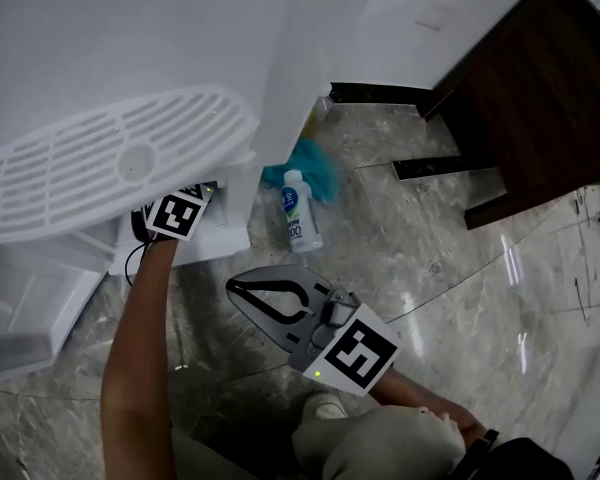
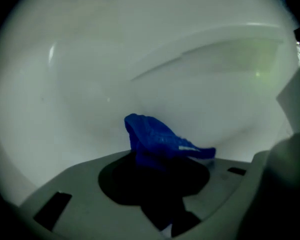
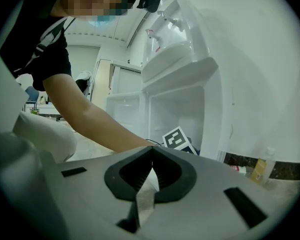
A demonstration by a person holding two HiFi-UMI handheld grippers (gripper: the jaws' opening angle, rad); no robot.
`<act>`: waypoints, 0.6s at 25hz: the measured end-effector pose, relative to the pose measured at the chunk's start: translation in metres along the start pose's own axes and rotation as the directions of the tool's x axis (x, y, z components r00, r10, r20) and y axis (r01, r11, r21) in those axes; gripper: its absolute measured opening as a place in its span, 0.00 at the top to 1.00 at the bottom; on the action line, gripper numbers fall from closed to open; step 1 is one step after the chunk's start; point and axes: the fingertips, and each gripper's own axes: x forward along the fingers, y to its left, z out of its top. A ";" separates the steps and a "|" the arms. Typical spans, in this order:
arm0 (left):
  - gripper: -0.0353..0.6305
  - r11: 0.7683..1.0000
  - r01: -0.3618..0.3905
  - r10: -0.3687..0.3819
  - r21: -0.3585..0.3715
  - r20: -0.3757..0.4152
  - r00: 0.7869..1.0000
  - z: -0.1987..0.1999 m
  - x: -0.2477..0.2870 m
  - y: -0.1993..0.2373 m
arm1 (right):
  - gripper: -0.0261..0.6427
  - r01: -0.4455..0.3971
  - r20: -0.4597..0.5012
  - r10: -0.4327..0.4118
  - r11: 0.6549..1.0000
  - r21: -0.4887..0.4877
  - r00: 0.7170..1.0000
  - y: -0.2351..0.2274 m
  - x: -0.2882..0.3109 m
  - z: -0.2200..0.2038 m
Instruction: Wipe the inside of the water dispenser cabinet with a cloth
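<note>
Left gripper: jaws clamped on a crumpled blue cloth, which sticks up and out past the tips. Behind the cloth, the left gripper view is filled by the smooth white inner wall of the cabinet. Cloth sits close to that wall; contact cannot be confirmed.

Head view: only the left gripper's marker cube and the forearm show. The jaws and cloth are hidden inside the open lower compartment of the white water dispenser. White slotted drip tray juts out above the cube.

Right gripper: jaws fully together with nothing between them, held apart from the dispenser, above the grey marble floor.

Writing and labels:
- Both marker cubes carry black-and-white square patterns only, no letters. Right one at.
- White bottle lies on the floor at the foot of the dispenser. It has a blue cap-end label with blue and green print. Large figures look like "100"; the rest is too small to read.
- Yellowish bottle stands by the dark skirting in the right gripper view. Its label is illegible.

Teal cloth-like bundle is on the floor, touching the white bottle's top end. Dark wooden cabinet stands well apart, at upper right in the head view.
</note>
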 end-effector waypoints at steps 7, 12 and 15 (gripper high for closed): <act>0.74 0.990 0.064 -0.067 0.128 0.025 0.997 -0.009 -0.015 -0.032 | 0.96 -0.033 -0.019 0.034 0.999 0.041 0.999 0.006 0.002 -0.015; 0.74 0.982 -0.006 0.014 0.191 -0.039 0.999 0.001 0.005 -0.002 | 0.96 -0.037 -0.030 0.039 0.997 0.072 0.999 0.009 -0.003 -0.024; 0.74 0.984 -0.008 0.015 0.176 -0.040 0.999 0.000 0.005 -0.001 | 0.96 -0.037 -0.012 0.038 0.997 0.073 0.999 0.008 -0.005 -0.022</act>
